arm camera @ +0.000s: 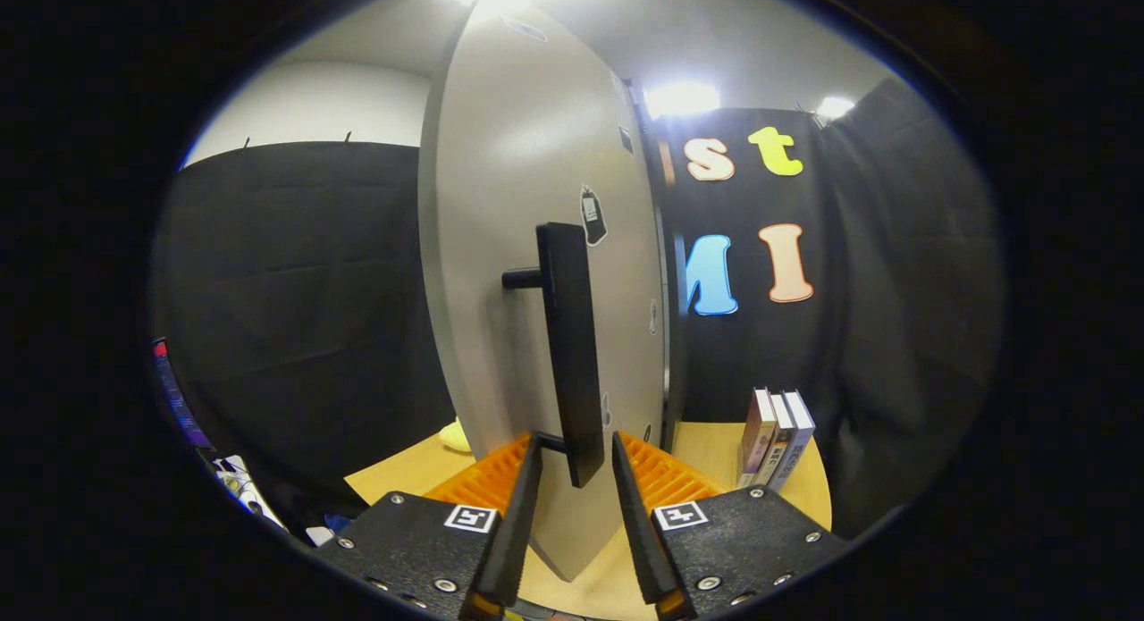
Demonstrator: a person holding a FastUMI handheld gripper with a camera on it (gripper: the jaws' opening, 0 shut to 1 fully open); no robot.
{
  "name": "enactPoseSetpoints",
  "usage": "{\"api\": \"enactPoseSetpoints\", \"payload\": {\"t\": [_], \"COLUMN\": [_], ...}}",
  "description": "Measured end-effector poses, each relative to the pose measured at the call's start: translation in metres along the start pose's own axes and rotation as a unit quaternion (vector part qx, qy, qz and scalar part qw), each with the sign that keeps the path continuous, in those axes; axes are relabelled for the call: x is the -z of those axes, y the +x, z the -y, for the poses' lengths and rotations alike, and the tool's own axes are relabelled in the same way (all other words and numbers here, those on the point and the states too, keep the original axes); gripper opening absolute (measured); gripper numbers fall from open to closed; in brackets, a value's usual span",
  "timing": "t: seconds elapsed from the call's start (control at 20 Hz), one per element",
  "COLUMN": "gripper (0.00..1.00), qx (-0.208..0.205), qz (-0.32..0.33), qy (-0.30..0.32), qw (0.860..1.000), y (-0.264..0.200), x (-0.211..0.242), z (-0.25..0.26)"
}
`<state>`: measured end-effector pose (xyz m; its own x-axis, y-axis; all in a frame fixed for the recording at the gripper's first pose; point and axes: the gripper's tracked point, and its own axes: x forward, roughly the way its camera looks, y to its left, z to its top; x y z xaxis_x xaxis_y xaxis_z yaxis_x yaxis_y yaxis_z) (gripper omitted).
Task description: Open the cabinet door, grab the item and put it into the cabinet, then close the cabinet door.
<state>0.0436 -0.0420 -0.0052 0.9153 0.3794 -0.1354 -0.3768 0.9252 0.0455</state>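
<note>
Tongs [576, 465] sit spread, one finger on each side of the lower end of the dark bar handle [570, 353] on the pale cabinet door [527, 192]. The handle's bottom tip hangs in the gap between the fingers; a sliver of space shows on both sides, so the fingers bracket it and do not appear to pinch it. Whether either finger brushes the bar I cannot tell.

That door stands just ahead of the fingers and is seen nearly edge-on, swung out from the cabinet, with its hinge side away beyond the right finger. So I judge the door-opening step to be in hand, with the door already well ajar.

Which thing is to be stowed is not certain. Three books [776, 438] stand upright on the wooden tabletop [706, 451] beyond the right finger, and a small yellow object [454, 437] peeks out from behind the door's lower edge, beyond the left finger. Either could be the item.

Next, as I read it, the fingers should back off the handle without dragging the door shut, then turn toward the item for the grab.
</note>
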Motion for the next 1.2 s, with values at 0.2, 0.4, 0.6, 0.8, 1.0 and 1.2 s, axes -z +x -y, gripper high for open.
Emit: {"api": "enactPoseSetpoints", "payload": {"t": [0.2,0.4,0.6,0.8,1.0,1.2], "gripper": [0.76,0.87,0.91,0.91,0.91,0.93], "qx": [0.031,0.067,0.123,0.186,0.222,0.264], "qz": [0.005,0.017,0.034,0.052,0.061,0.068], "qy": [0.032,0.042,0.025,0.038,0.068,0.056], "qw": [0.999,0.997,0.991,0.98,0.971,0.96], "y": [-0.004,-0.007,-0.015,-0.026,-0.028,-0.038], "x": [0.003,0.003,0.0,0.001,0.008,0.025], "z": [0.013,0.022,0.032,0.042,0.043,0.038]}}
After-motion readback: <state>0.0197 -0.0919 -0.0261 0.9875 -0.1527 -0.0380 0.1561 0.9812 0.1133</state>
